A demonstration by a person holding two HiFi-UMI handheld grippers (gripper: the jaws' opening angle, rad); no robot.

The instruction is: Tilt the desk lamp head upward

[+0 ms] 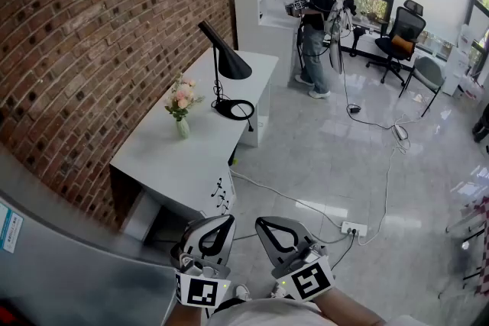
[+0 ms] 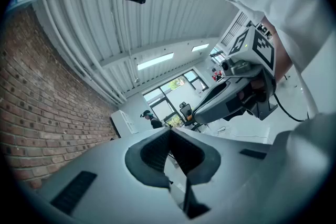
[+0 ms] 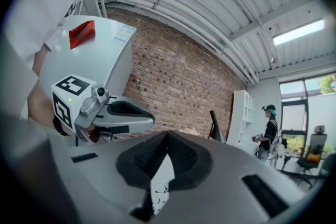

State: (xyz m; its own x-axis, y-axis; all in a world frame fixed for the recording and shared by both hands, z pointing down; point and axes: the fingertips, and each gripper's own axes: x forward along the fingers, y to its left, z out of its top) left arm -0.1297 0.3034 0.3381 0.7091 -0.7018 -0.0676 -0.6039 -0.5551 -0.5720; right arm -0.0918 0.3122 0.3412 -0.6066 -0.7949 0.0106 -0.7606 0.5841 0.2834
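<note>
A black desk lamp stands on the white desk (image 1: 172, 156) by the brick wall. Its cone head (image 1: 231, 65) tilts downward over its ring base (image 1: 235, 109). The lamp's stem (image 3: 214, 126) shows small in the right gripper view. Both grippers hang low, near the person's body and well short of the desk. My left gripper (image 1: 228, 218) is shut with nothing in it, its pads meeting (image 2: 169, 131). My right gripper (image 1: 259, 221) is also shut and empty, its pads together (image 3: 167, 135). Each gripper shows in the other's view, side by side.
A small vase of pink flowers (image 1: 182, 107) stands on the desk left of the lamp. A grey cabinet (image 1: 69, 263) fills the lower left. Cables and a power strip (image 1: 353, 228) lie on the floor. A person (image 1: 317, 19) and office chairs (image 1: 401, 38) are far back.
</note>
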